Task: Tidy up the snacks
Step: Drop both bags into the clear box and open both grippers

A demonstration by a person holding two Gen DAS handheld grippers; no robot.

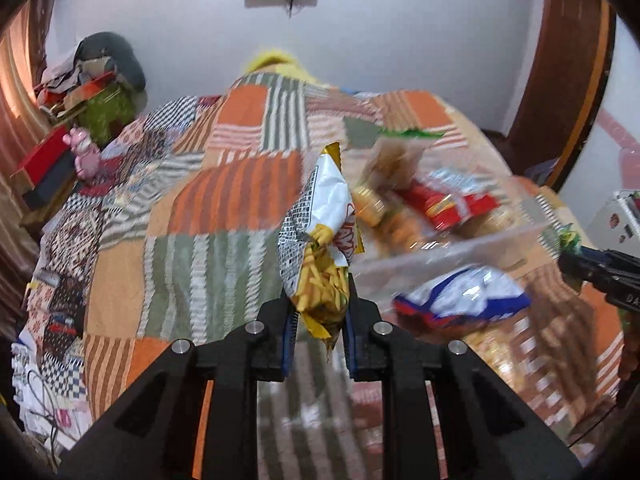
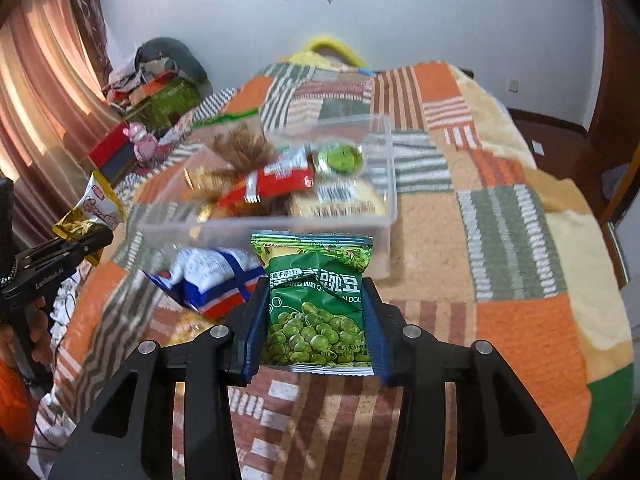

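**Snack sorting: two packets held above the quilt**

Left gripper (image 1: 320,312): jaws pinching the lower end of a chip bag (image 1: 320,232), white and gold, crumpled, upright, fries pictured.

Right gripper (image 2: 316,320): jaws clamped on both side edges of a pea bag (image 2: 316,296), green, flat, printed with peas.

Clear bin (image 2: 256,228): on the quilt (image 2: 500,208), at 12 o'clock from the pea bag, holding mixed packets.

Blue-white bag (image 2: 212,276): lying on the quilt at the bin's near wall, at 9 o'clock from the pea bag.
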